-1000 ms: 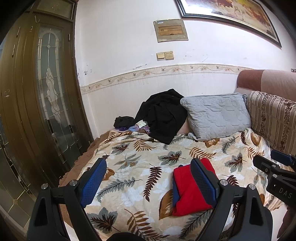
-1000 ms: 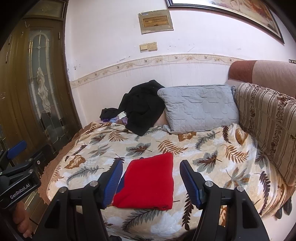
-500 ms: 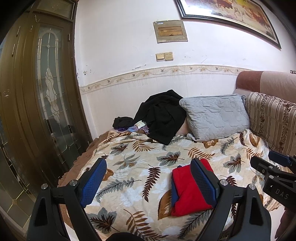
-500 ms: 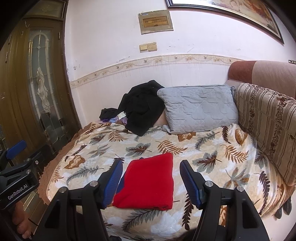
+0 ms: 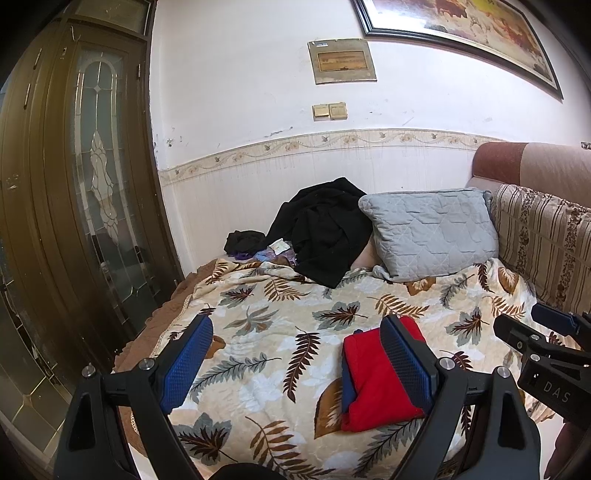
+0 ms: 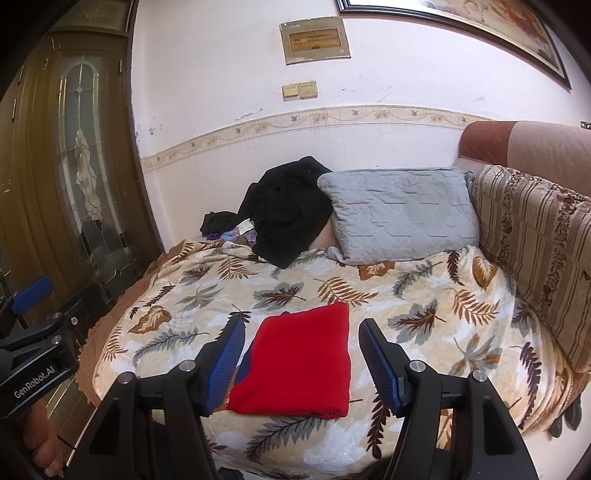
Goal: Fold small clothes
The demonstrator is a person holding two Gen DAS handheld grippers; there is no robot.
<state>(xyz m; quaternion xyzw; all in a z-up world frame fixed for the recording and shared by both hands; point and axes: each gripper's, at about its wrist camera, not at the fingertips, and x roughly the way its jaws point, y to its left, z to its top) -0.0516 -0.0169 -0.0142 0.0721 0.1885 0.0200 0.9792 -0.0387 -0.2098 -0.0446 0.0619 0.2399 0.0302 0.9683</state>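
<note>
Black gripper [image 6: 301,334], blue ribbed pads [image 6: 376,360]

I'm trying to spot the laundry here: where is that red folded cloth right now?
The red folded cloth lies flat on the leaf-patterned blanket near the bed's front edge, well in front of the grey pillow.

We see a leaf-print blanket [image 6: 424,295] spread over the bed. At its far end a grey pillow [image 6: 400,218] leans beside a heap of black clothes [image 6: 284,214] against the white wall [image 6: 221,92]. A striped cushion [image 6: 535,251] stands on the right, a glazed brown door [image 5: 85,192] on the left, and a framed picture [image 5: 461,33] hangs above.
</note>
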